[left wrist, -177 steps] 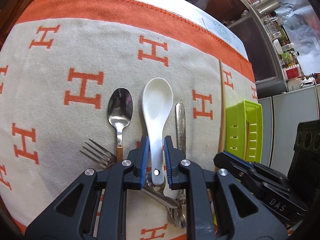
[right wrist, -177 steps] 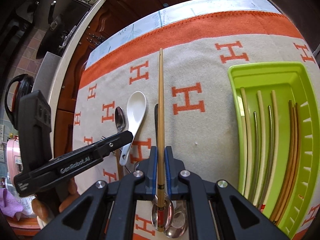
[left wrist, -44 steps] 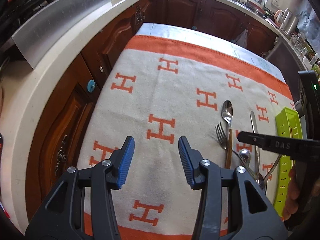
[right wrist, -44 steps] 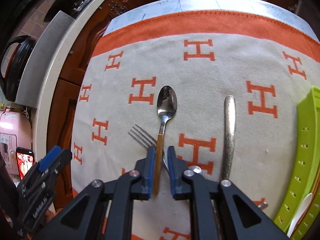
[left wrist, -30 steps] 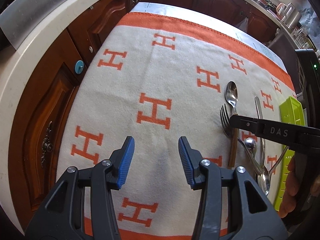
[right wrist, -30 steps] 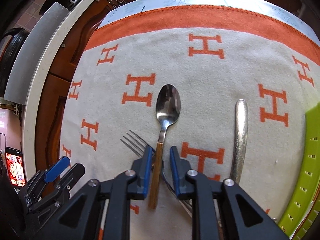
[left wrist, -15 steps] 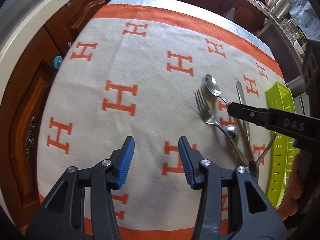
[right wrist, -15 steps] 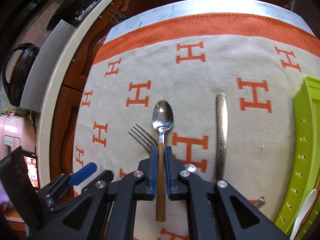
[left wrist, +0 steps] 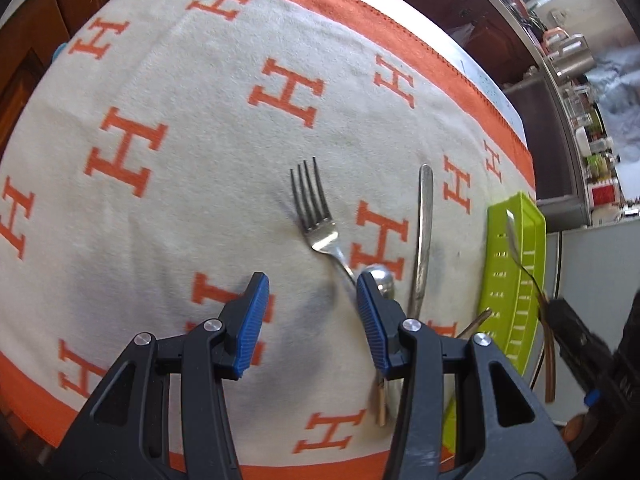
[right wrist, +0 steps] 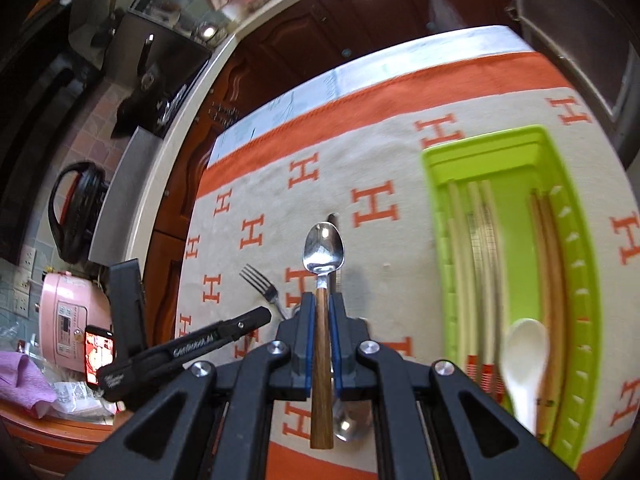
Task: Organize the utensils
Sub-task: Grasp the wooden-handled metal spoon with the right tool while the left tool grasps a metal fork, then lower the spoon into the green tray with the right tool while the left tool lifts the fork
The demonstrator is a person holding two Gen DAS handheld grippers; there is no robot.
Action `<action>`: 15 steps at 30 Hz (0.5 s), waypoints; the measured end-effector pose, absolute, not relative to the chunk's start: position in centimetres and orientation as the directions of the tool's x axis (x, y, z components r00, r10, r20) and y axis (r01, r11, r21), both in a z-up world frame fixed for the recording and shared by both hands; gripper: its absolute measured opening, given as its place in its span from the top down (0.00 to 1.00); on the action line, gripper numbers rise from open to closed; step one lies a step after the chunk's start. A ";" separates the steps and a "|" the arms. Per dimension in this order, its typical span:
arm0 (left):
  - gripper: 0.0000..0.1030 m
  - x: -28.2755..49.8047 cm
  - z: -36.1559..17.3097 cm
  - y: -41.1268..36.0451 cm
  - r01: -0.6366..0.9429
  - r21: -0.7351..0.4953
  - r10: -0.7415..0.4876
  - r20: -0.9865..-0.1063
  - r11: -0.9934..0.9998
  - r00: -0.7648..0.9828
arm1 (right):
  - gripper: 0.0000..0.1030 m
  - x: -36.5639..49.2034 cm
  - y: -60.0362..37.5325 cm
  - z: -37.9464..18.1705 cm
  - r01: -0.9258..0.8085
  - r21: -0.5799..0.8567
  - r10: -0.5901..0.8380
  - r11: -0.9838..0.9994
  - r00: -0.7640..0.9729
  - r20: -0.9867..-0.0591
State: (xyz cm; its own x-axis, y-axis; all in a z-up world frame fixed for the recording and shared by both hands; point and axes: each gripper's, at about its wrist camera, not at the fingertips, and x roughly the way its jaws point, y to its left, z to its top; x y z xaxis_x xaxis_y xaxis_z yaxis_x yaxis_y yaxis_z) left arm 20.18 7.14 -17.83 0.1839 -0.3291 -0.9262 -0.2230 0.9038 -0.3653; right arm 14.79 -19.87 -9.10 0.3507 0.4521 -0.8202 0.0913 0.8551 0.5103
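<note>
My right gripper (right wrist: pixel 322 320) is shut on the wooden handle of a steel spoon (right wrist: pixel 324 248), which hangs above the cloth just left of the green tray (right wrist: pixel 436 240). In the left wrist view the same spoon (left wrist: pixel 512 236) shows blurred over the tray (left wrist: pixel 516 272). Chopsticks (right wrist: pixel 472 260) and a white ceramic spoon (right wrist: pixel 524 352) lie in the tray. My left gripper (left wrist: pixel 312 320) stands open over the cloth with nothing between its fingers. A fork (left wrist: pixel 316 216) lies just ahead of it, its handle running under the right finger (left wrist: pixel 372 320).
A knife (left wrist: pixel 424 232) and a small metal spoon (left wrist: pixel 380 276) lie on the H-patterned cloth (left wrist: pixel 160 200) between fork and tray. Dark wooden cabinets border the table on the far side. A pink rice cooker (right wrist: pixel 68 312) sits off to the left.
The right gripper has lifted the wooden-handled spoon off the cloth and carried it toward the green tray. The left gripper has moved closer to the fork, still open.
</note>
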 end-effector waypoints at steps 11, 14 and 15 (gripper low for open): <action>0.64 20.9 -17.9 3.0 -0.294 -0.229 -0.175 -0.964 0.928 0.199 | 0.94 10.9 -28.3 -9.5 0.232 0.378 0.253 0.896 0.433 -0.865; 0.65 21.0 -17.9 2.5 -0.312 -0.190 -0.132 -0.971 0.931 0.199 | 0.94 10.3 -29.1 -10.8 0.247 0.351 0.230 0.903 0.412 -0.882; 0.68 21.1 -17.9 2.3 -0.317 -0.173 -0.113 -0.973 0.933 0.199 | 0.94 10.1 -29.1 -11.3 0.249 0.346 0.228 0.904 0.403 -0.886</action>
